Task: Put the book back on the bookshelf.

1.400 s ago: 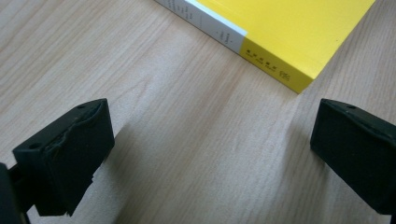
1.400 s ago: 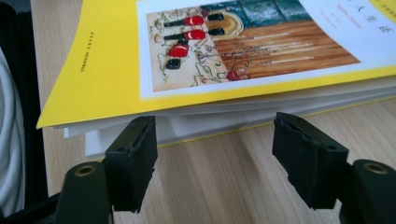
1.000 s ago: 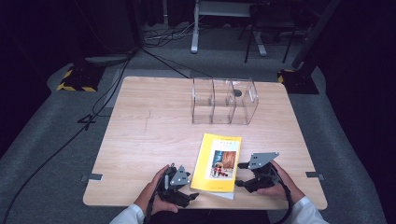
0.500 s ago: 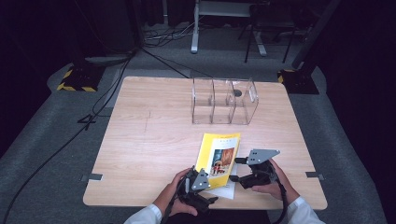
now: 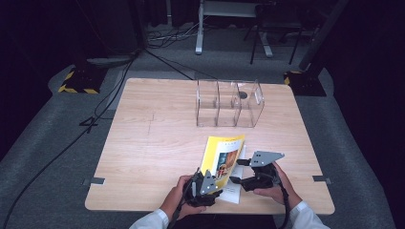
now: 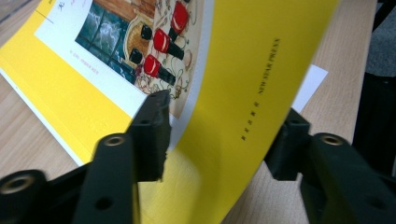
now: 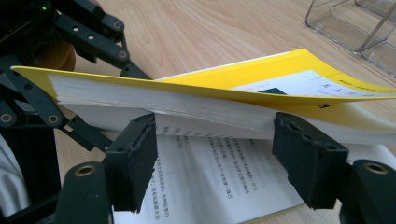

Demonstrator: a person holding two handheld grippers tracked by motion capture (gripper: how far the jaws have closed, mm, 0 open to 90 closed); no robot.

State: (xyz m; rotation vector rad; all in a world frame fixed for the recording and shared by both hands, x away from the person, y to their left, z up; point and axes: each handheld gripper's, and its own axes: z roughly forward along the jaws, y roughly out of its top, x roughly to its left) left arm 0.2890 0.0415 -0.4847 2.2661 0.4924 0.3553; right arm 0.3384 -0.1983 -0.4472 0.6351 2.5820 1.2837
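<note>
The yellow book [image 5: 222, 157] lies on the tabletop [image 5: 153, 143] toward 6 o'clock, its cover and front pages lifted off the open page below. The left gripper [image 5: 210, 183], at the book's 7 o'clock corner, has just been closing its jaws; the lifted yellow cover [image 6: 243, 93] bends between them, one jaw on its printed face, the other behind it. The right gripper [image 5: 239, 171], at the book's 4 o'clock edge, has its jaws wide apart, level with the raised page block [image 7: 187, 105], gripping nothing. A clear organizer [image 5: 229, 102] stands at 12 o'clock.
</note>
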